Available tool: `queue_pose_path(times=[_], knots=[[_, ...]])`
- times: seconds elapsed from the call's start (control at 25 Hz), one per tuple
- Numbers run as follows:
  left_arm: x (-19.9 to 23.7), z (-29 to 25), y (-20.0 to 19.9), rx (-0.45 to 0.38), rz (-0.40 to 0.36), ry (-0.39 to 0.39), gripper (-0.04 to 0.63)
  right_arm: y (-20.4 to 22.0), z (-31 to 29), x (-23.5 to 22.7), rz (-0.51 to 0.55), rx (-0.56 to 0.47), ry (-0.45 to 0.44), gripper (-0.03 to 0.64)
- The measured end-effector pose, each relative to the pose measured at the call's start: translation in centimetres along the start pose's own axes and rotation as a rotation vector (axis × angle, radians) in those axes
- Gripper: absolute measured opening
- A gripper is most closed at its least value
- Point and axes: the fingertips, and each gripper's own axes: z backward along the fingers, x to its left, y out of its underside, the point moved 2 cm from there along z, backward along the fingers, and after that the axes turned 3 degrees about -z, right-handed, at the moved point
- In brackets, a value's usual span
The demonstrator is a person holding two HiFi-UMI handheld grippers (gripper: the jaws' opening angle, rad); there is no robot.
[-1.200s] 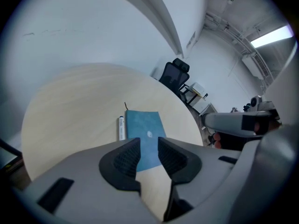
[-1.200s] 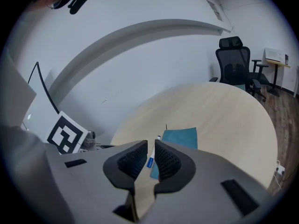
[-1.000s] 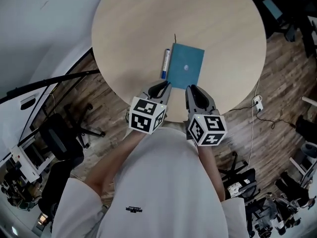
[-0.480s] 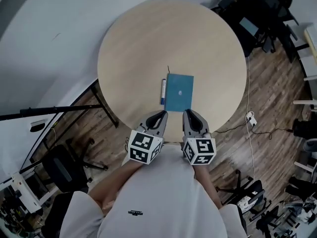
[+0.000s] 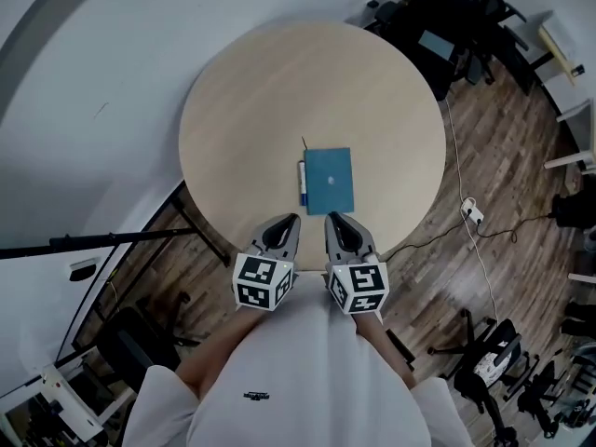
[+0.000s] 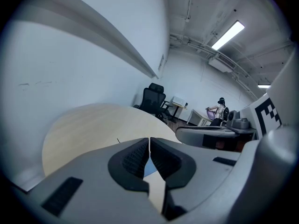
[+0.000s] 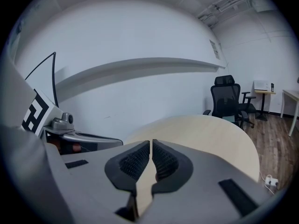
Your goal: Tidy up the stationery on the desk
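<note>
The blue notebook (image 5: 329,181) and pen (image 5: 302,183) are lying just ahead of the left gripper (image 5: 292,218) and right gripper (image 5: 329,216), whose fingers are pressing together on nothing.

Blue notebook (image 6: 147,167) mostly hidden behind the closed left claw (image 6: 149,143); thin dark item (image 5: 303,142) beyond it too small to identify.

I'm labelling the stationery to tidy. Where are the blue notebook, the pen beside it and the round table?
blue notebook (image 5: 329,181), head view, middle of its cover.
pen (image 5: 302,184), head view, middle of its barrel.
round table (image 5: 242,91), head view, bare top.
</note>
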Motion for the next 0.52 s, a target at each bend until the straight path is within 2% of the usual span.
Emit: queue_pose_path(times=[0.52], knots=[[-0.7, 1.5, 0.2, -0.003, -0.028, 0.025, 0.026, 0.2, 1.7, 0.3, 0.005, -0.007, 0.05, 0.046]])
